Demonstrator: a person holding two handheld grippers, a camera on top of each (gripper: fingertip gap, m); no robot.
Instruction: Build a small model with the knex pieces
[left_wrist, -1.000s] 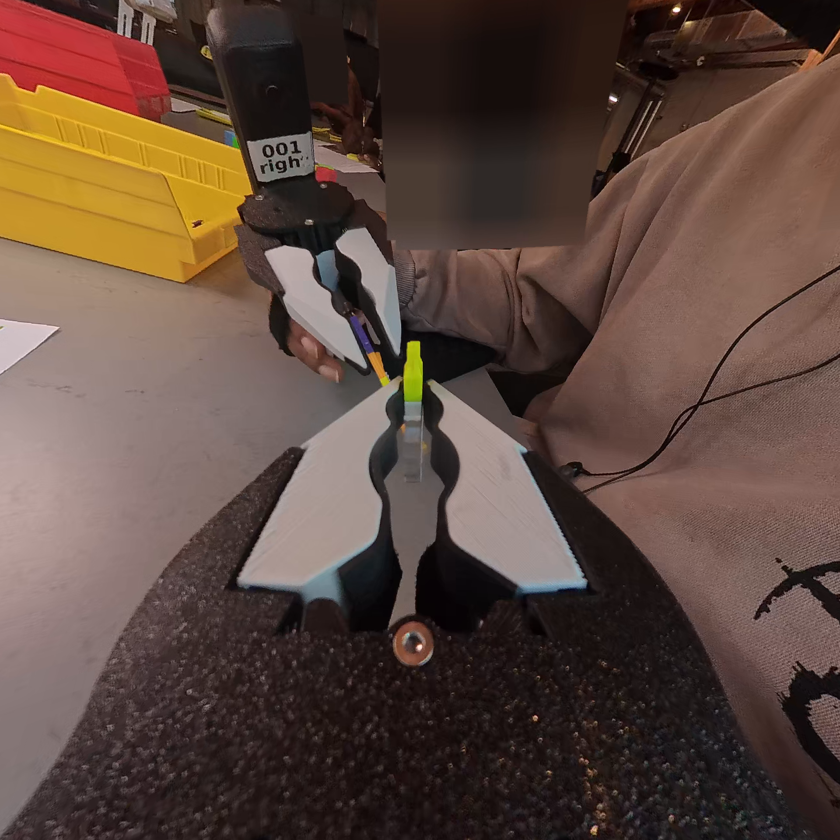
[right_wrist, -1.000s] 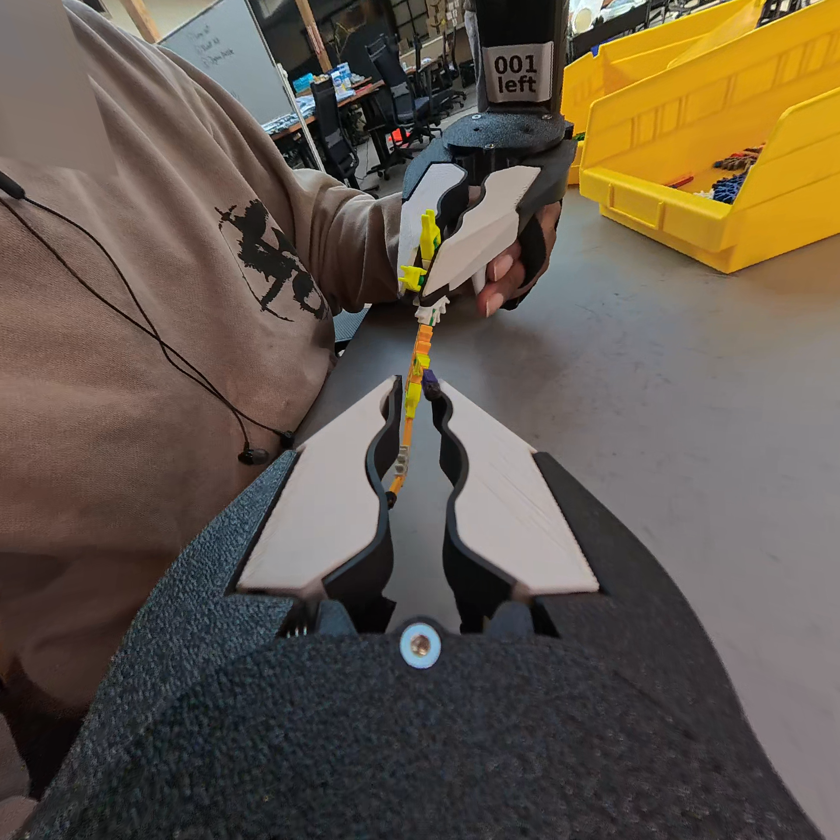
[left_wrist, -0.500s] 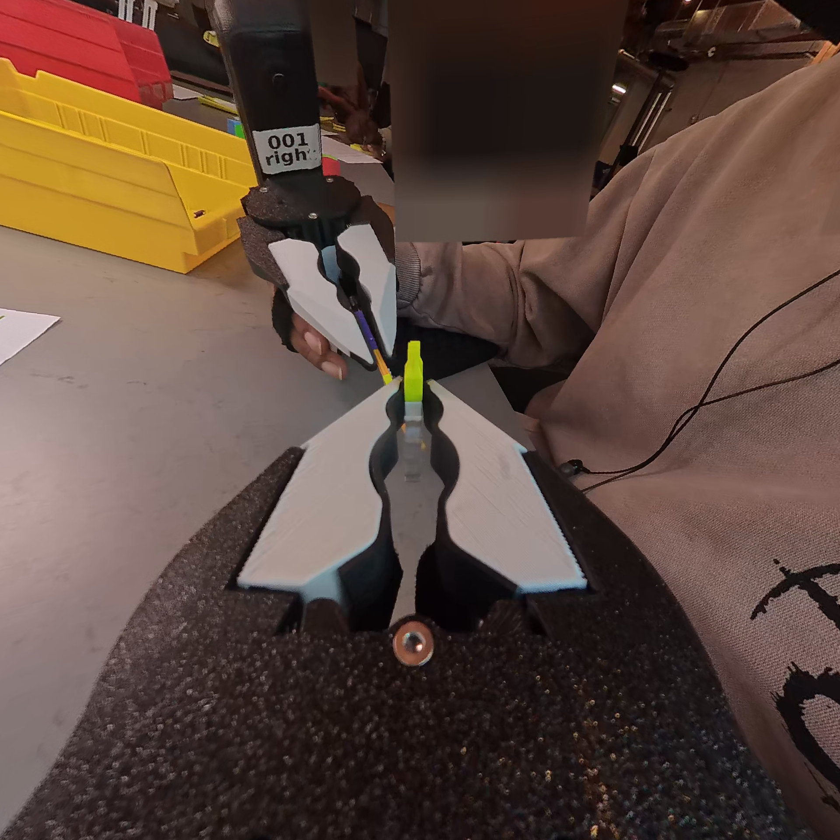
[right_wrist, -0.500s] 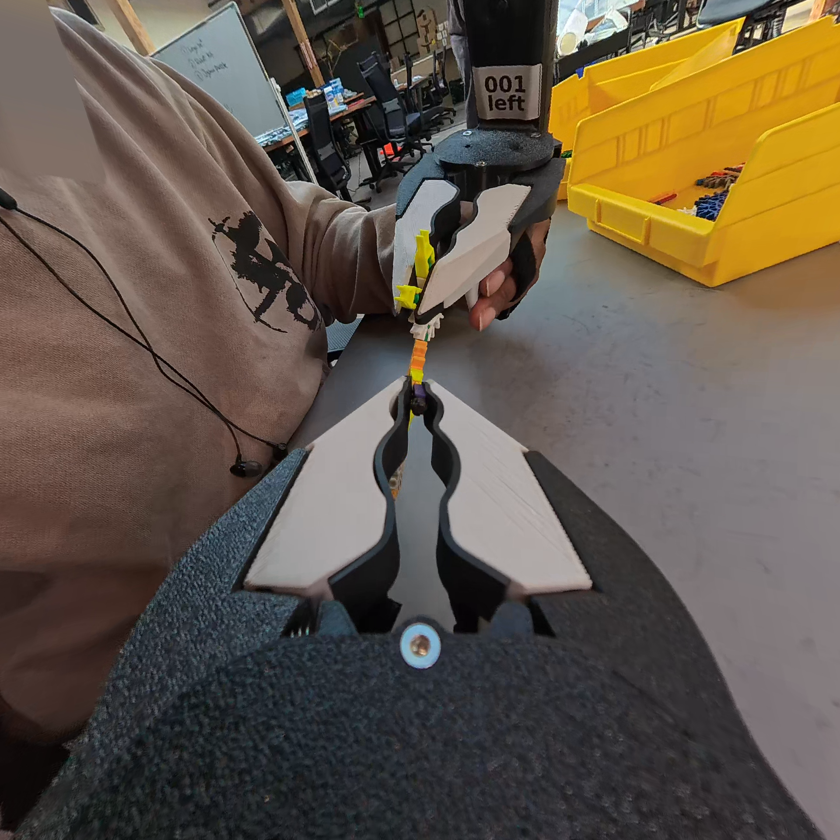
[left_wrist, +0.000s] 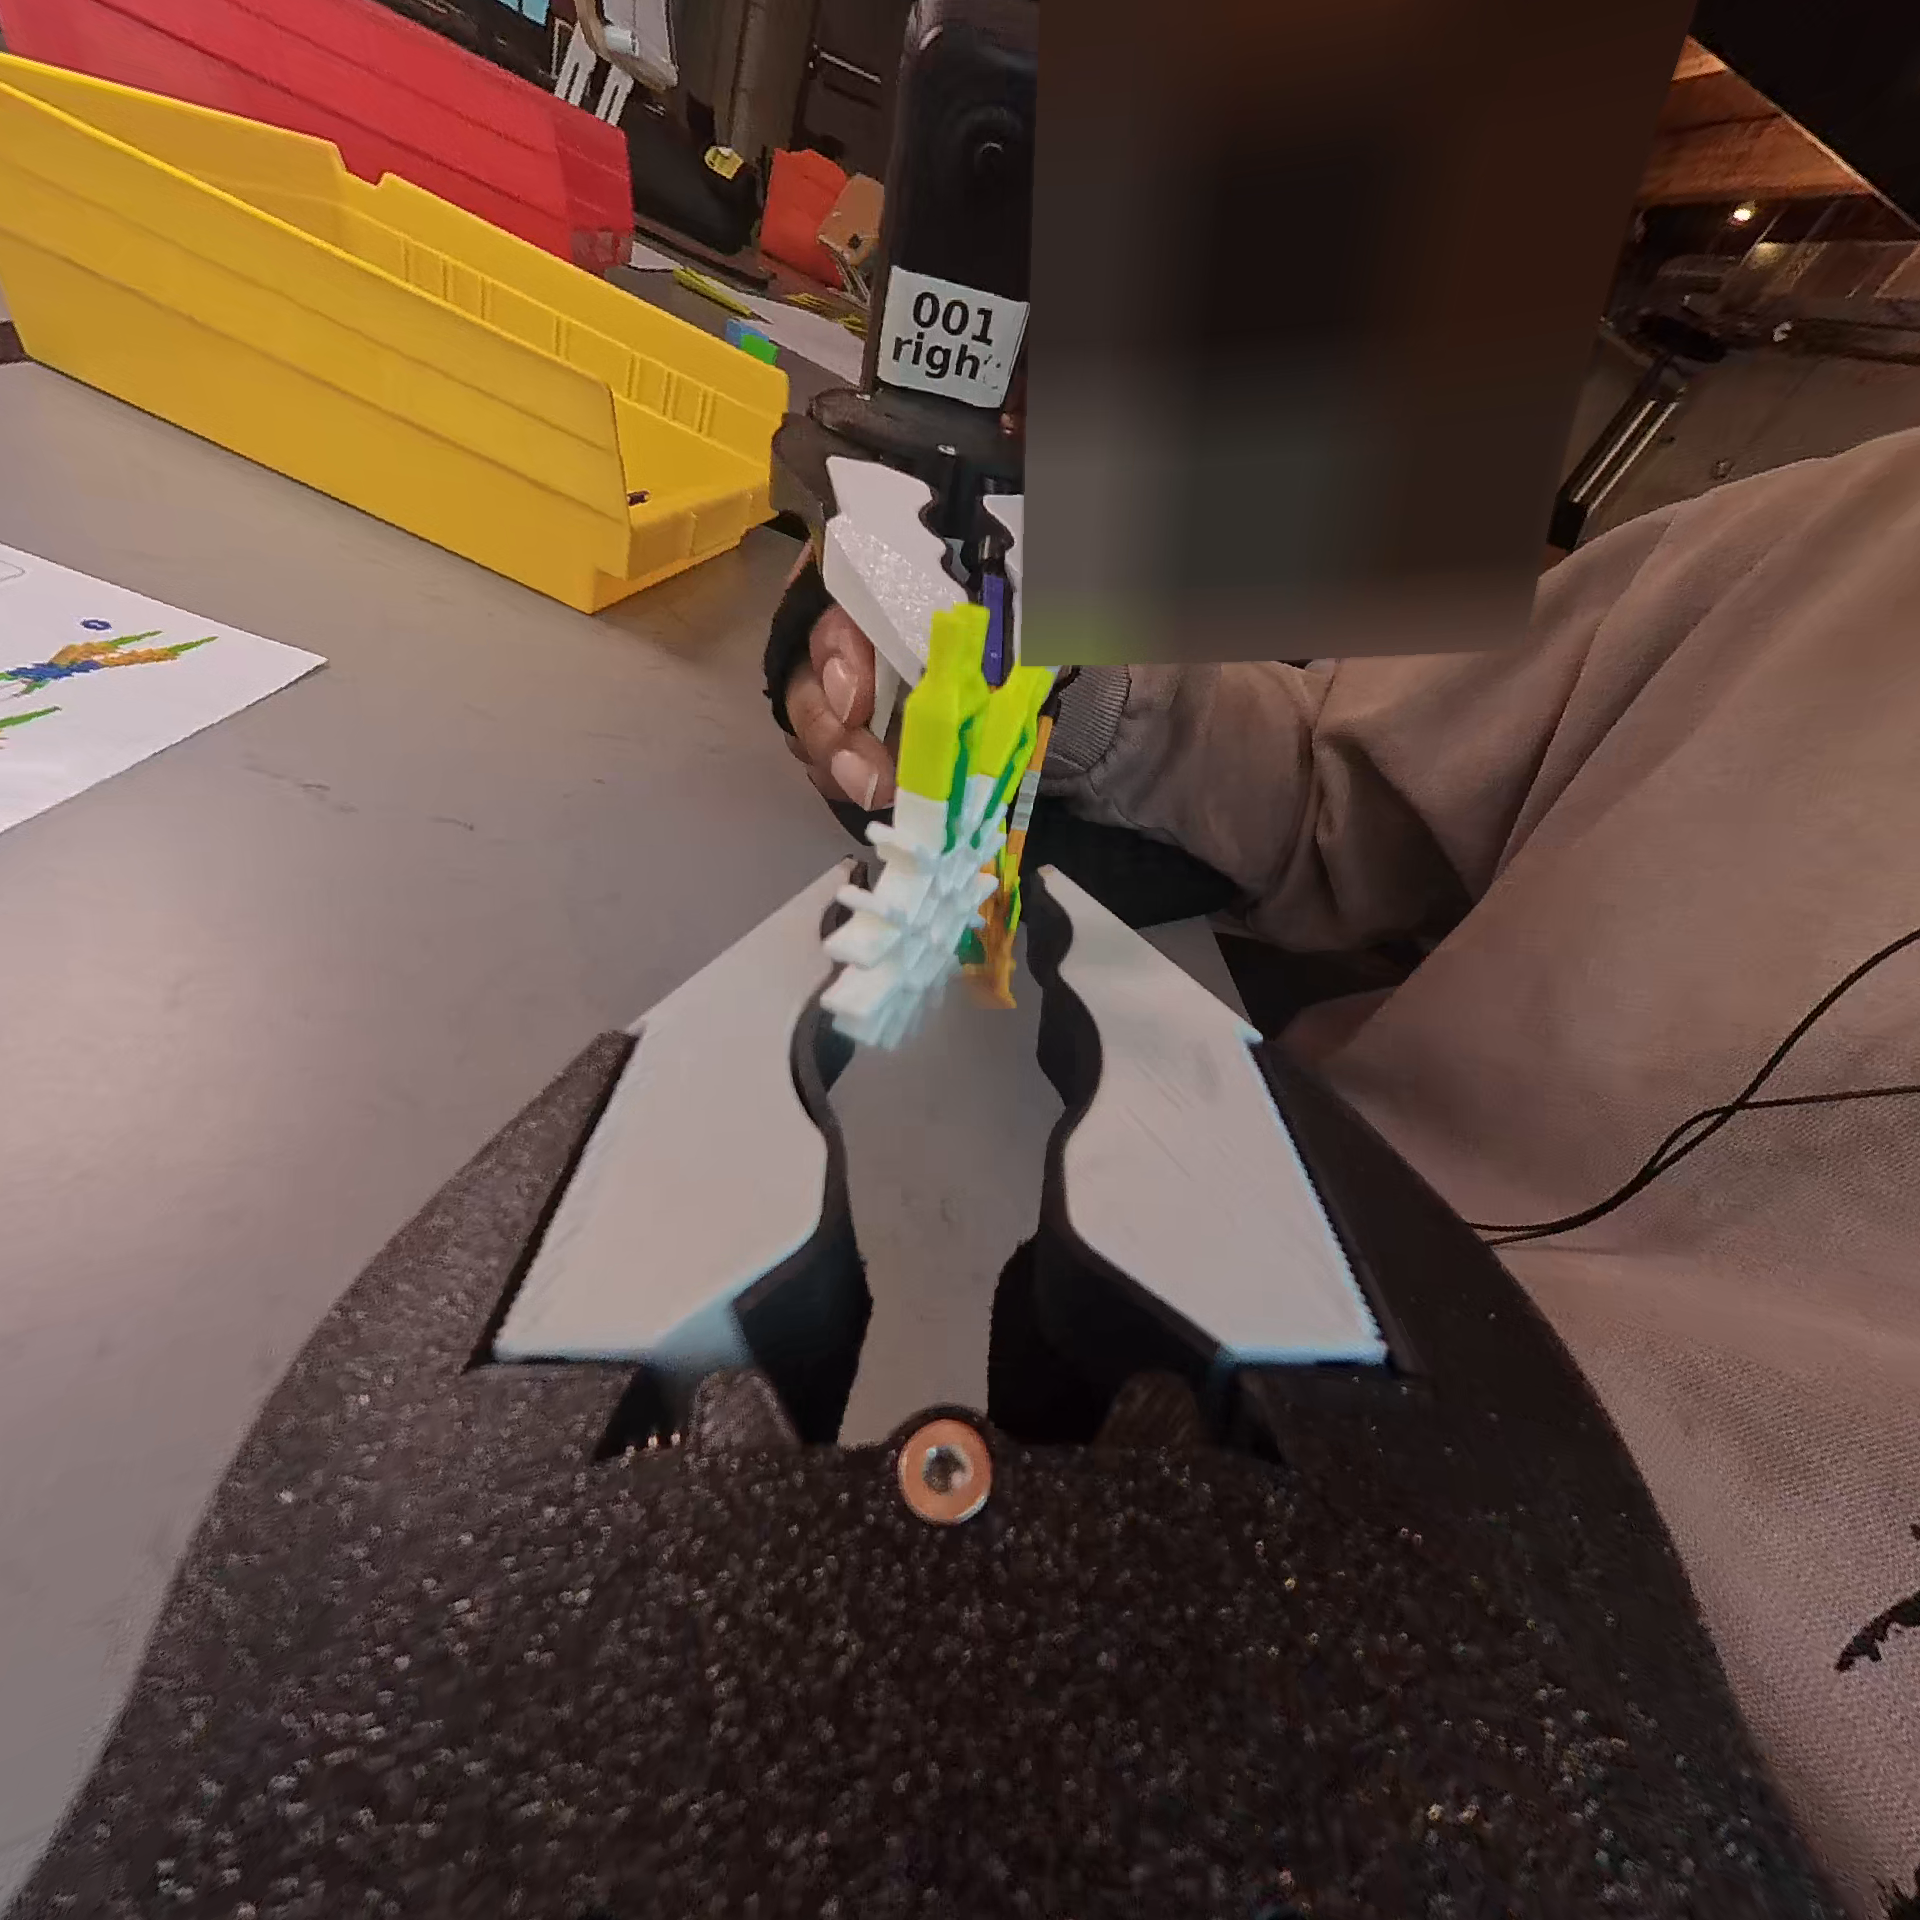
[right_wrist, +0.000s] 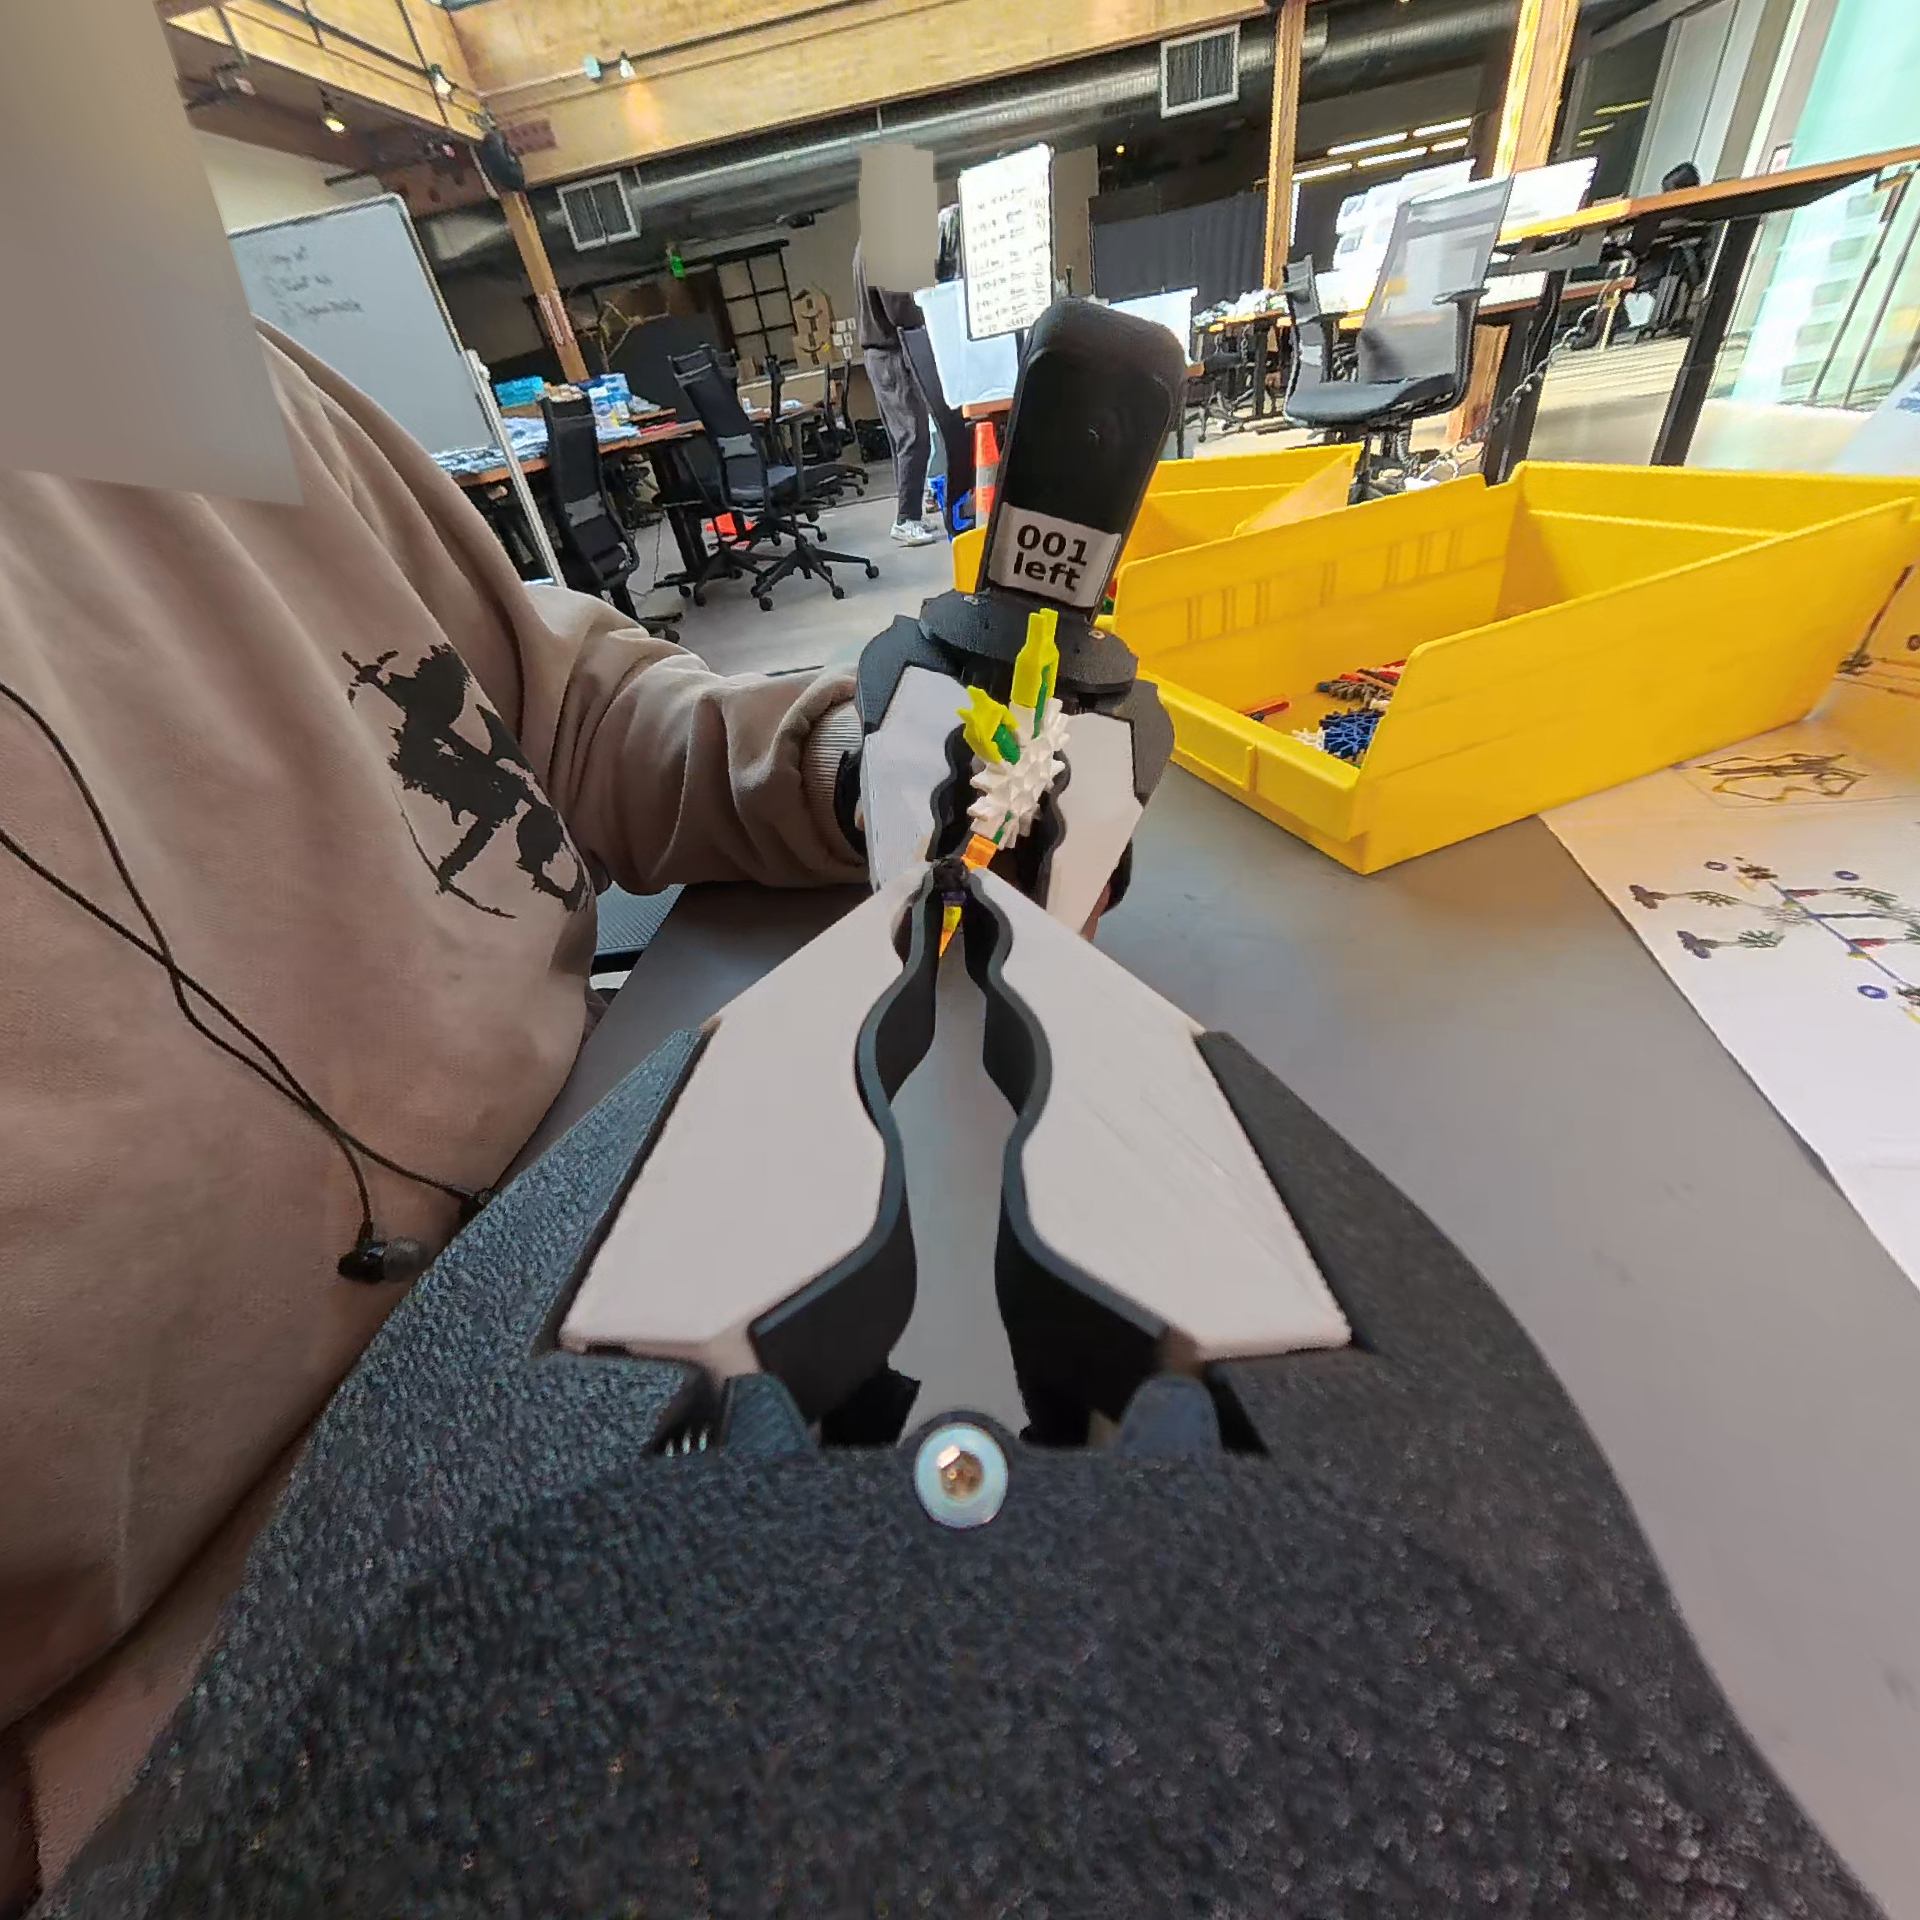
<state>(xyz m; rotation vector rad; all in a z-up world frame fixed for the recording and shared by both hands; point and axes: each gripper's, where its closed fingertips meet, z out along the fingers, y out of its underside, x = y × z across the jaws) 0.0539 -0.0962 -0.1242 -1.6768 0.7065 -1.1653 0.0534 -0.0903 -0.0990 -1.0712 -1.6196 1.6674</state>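
A small construction-toy assembly (left_wrist: 920, 914) of white spiked connectors, lime-yellow and green pieces and an orange rod hangs over the grey table (left_wrist: 364, 935). My left gripper (left_wrist: 945, 883) is open, and the white connectors sit between its spread fingertips, somewhat blurred. My right gripper (right_wrist: 951, 883) is shut on the assembly's thin purple and orange rod end. The assembly (right_wrist: 1013, 774) runs from there into my left gripper (right_wrist: 997, 862), which faces it closely. In the left wrist view my right gripper (left_wrist: 982, 644) is partly hidden behind a blur patch.
Yellow bins (left_wrist: 416, 395) and a red bin (left_wrist: 312, 114) stand at the back of the table. Another yellow bin (right_wrist: 1455, 727) holds loose pieces (right_wrist: 1340, 717). Printed sheets (left_wrist: 104, 686) (right_wrist: 1766, 935) lie flat. The person's tan sweatshirt (right_wrist: 260, 883) is close beside both grippers. Left and right tips are no more than a few centimetres apart.
My left gripper has opened. The assembly has turned so its white connectors now show between the left fingers. Both grippers have come closer together and tilted up.
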